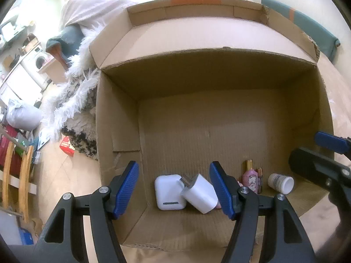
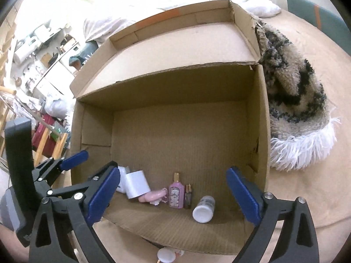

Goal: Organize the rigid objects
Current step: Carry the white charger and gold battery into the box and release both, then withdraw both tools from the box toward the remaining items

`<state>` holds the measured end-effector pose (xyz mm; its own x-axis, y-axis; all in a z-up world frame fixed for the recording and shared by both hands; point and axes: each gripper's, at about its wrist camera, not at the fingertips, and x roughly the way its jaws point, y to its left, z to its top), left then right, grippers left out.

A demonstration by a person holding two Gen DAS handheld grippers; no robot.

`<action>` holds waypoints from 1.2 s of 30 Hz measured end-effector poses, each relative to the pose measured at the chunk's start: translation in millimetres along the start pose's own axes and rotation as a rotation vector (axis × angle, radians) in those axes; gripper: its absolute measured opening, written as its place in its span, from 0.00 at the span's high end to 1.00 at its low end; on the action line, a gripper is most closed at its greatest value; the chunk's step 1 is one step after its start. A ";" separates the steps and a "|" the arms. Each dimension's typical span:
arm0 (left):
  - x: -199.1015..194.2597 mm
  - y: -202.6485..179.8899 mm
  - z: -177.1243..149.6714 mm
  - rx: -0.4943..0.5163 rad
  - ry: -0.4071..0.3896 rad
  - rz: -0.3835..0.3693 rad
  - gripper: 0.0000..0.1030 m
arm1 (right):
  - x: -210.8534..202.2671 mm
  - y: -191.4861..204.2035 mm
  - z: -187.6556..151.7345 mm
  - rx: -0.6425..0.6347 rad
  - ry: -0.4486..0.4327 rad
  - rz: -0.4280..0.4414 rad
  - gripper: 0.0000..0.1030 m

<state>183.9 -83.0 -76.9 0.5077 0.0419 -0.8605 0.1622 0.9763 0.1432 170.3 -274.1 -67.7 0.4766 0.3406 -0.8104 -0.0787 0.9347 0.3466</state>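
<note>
looking down into the open cardboard box, we see our left gripper spread wide and empty above the white earbud case and the white charger block leaning on it. our right gripper is also released, holding nothing. along the near wall stand a pink perfume bottle and a small dark bottle just beside it, with a white jar on its side nearby. a pink figurine lies between charger and perfume. a shaggy rug crowds the box's right side.
</note>
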 end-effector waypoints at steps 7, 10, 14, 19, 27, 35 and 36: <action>-4.6 4.9 2.1 -0.012 -0.003 -0.010 0.38 | -2.8 3.3 -0.3 -0.013 -0.008 -0.005 0.00; -9.2 5.9 3.5 -0.011 0.016 -0.028 0.38 | -9.7 6.1 -0.2 -0.033 -0.026 -0.020 0.00; -22.5 9.1 7.2 -0.013 0.000 -0.022 0.38 | -22.4 11.3 -2.1 -0.050 -0.060 -0.034 0.00; -43.1 11.5 2.8 -0.018 -0.017 -0.022 0.38 | -37.3 12.6 -13.4 -0.052 -0.054 -0.014 0.00; -70.7 22.8 -30.0 -0.030 -0.036 -0.021 0.38 | -52.2 6.8 -29.6 -0.016 -0.057 -0.030 0.00; -60.6 42.2 -68.9 -0.107 0.042 -0.054 0.38 | -56.6 5.9 -56.2 0.028 -0.016 -0.011 0.00; -58.3 44.7 -74.3 -0.120 0.054 -0.056 0.38 | -57.9 2.9 -60.7 0.047 -0.009 -0.003 0.00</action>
<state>98.7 -26.1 -56.6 0.4538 -0.0047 -0.8911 0.0851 0.9956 0.0381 89.4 -285.0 -48.4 0.4847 0.3369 -0.8072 -0.0359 0.9297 0.3665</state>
